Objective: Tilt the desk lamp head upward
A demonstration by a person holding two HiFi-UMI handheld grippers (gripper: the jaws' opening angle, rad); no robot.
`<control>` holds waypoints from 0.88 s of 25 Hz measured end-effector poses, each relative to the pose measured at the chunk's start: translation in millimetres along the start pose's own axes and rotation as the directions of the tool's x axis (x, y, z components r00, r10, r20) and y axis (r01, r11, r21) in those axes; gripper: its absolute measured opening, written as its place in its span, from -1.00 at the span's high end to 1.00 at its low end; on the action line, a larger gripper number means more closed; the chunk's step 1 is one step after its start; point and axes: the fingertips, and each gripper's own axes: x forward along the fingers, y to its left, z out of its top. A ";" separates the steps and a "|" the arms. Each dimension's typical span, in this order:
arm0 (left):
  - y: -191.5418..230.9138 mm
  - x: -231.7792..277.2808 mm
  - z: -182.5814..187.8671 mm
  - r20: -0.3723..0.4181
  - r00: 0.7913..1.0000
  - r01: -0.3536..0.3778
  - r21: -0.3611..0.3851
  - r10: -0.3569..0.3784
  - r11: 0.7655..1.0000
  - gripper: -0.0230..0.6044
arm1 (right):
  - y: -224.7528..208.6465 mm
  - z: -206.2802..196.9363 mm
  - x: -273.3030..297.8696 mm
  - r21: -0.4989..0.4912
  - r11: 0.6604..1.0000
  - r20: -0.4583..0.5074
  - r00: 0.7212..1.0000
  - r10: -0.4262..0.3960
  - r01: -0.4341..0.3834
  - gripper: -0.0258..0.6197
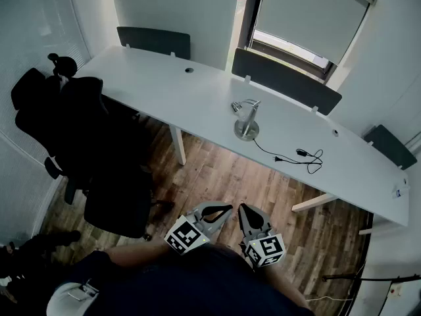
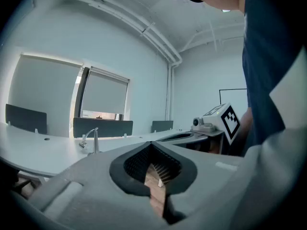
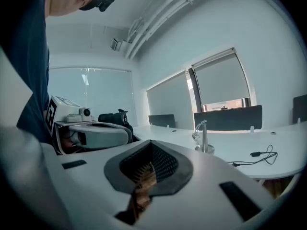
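Note:
A small silver desk lamp [image 1: 247, 120] stands on the long white desk [image 1: 164, 91], its head bent down to the left over its round base. The same lamp [image 2: 91, 140] shows far off in the left gripper view, and the lamp [image 3: 202, 137] likewise in the right gripper view. My left gripper [image 1: 220, 209] and right gripper [image 1: 245, 208] are held side by side close to my body, over the floor and well short of the desk. Both are shut with nothing between the jaws. My left gripper [image 2: 152, 146] and right gripper [image 3: 151, 145] point roughly level toward the desk.
A black cord [image 1: 296, 157] trails right from the lamp's base. A black office chair [image 1: 85, 143] stands at the left by the desk. Dark divider panels [image 1: 283, 81] line the desk's far edge. Wooden floor [image 1: 230, 176] lies between me and the desk.

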 end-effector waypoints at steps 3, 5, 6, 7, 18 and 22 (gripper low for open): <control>1.3 2.8 0.6 -0.004 1.000 -0.001 -0.006 0.001 1.000 0.93 | -2.2 -0.5 1.4 -0.002 1.000 -0.002 1.000 0.004 -0.004 0.89; 2.2 4.2 1.6 -0.004 1.000 -0.004 -0.005 0.004 1.000 0.93 | -3.1 1.3 1.7 -0.002 1.000 -0.002 1.000 0.006 -0.006 0.89; 2.5 4.7 1.8 -0.003 1.000 -0.005 -0.003 0.005 1.000 0.93 | -3.7 2.2 1.7 -0.004 1.000 -0.002 1.000 0.006 -0.006 0.89; 2.6 5.2 1.7 -0.002 1.000 -0.006 -0.002 0.006 1.000 0.93 | -4.5 2.7 1.7 -0.007 1.000 -0.001 1.000 0.007 -0.007 0.89; 3.2 21.2 3.4 -0.019 0.999 -0.028 0.006 0.028 1.000 0.93 | -17.8 5.1 -0.4 -0.013 0.999 0.018 0.999 0.046 -0.045 0.89; -2.2 33.9 6.0 -0.028 0.998 -0.055 0.013 0.055 0.998 0.93 | -34.6 5.4 -10.3 -0.012 0.999 0.033 0.998 0.052 -0.052 0.89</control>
